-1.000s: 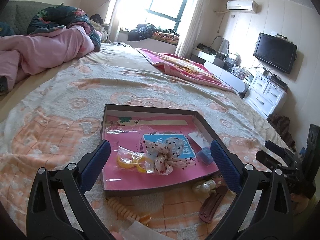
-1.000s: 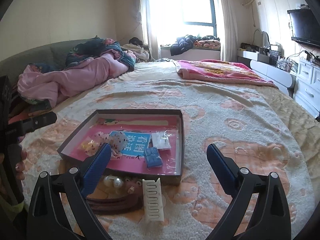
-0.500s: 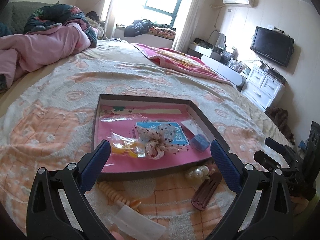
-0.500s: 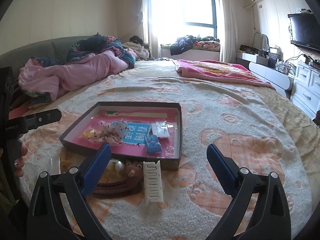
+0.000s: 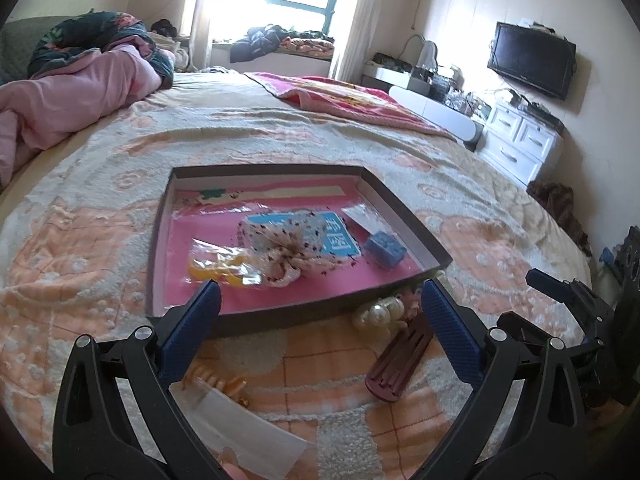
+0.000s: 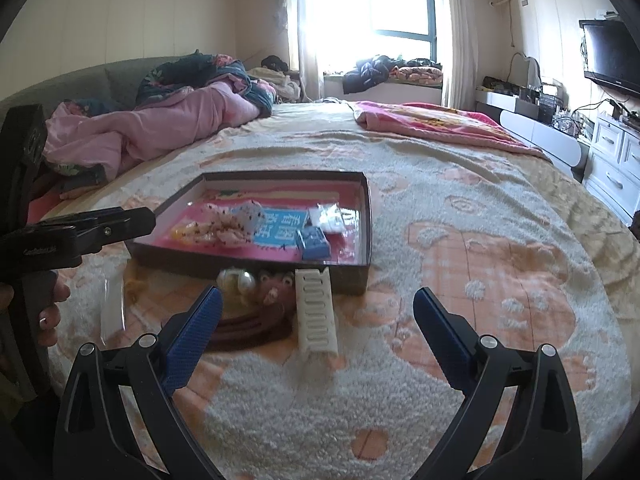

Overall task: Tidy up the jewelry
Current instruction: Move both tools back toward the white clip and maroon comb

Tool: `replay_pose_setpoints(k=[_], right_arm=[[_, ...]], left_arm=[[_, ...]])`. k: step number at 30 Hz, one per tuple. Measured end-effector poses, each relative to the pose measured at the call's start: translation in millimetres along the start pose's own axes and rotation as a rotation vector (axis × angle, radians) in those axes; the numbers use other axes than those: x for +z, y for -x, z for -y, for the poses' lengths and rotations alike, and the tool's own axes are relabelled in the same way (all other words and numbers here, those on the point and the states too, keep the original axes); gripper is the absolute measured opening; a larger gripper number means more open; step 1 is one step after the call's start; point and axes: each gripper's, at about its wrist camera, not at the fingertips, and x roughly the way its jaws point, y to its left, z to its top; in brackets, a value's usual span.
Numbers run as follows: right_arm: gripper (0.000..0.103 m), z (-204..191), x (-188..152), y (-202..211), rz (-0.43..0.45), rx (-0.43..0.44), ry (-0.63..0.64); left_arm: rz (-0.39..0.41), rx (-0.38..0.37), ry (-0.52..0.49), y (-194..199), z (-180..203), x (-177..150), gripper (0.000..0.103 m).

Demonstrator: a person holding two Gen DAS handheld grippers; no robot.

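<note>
A shallow box with a pink floor [image 5: 404, 216] [image 6: 368, 216] lies on the bed. It holds a dotted bow [image 5: 288, 248], a yellow item in a bag [image 5: 218, 266] and a blue cube [image 5: 384, 249] [image 6: 314, 243]. In front of it lie pearl pieces [image 5: 380, 312] [image 6: 236, 280], a dark red hair clip [image 5: 400, 360], an orange clip [image 5: 224, 384], a clear bag [image 5: 248, 436] and a white comb clip [image 6: 316, 310]. My left gripper [image 5: 320, 334] is open over these loose items. My right gripper [image 6: 316, 330] is open above the white clip.
The patterned blanket [image 6: 480, 280] covers the bed. A pink quilt heap [image 5: 60, 108] lies far left, a pink blanket [image 5: 344, 98] far back. White drawers [image 5: 520, 144] and a TV [image 5: 532, 60] stand at the right.
Both grippers have moved forward and lower toward the loose items in front of the box. Both stay open.
</note>
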Motion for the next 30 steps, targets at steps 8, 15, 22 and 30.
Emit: replay_pose_setpoints(k=[8, 15, 22, 30], right_arm=[[0.093, 1.1, -11.1, -11.0, -0.045, -0.014, 0.006], [0.089, 1.8, -16.7, -21.5, -0.067, -0.025, 0.014], [0.078, 6.5, -24.7, -43.2, -0.127, -0.021, 0.009], [0.061, 9.6, -27.3, -59.0, -0.158, -0.006, -0.004]], left_arm=[[-0.062, -0.014, -0.040, -16.4, 10.3, -10.2, 0.092], [-0.128, -0.027, -0.077, -35.0, 21.1, -19.9, 0.092], [-0.168, -0.038, -0.085, -49.4, 25.9, -23.4, 0.092], [-0.195, -0.048, -0.072, -65.1, 25.4, -20.6, 0.091]])
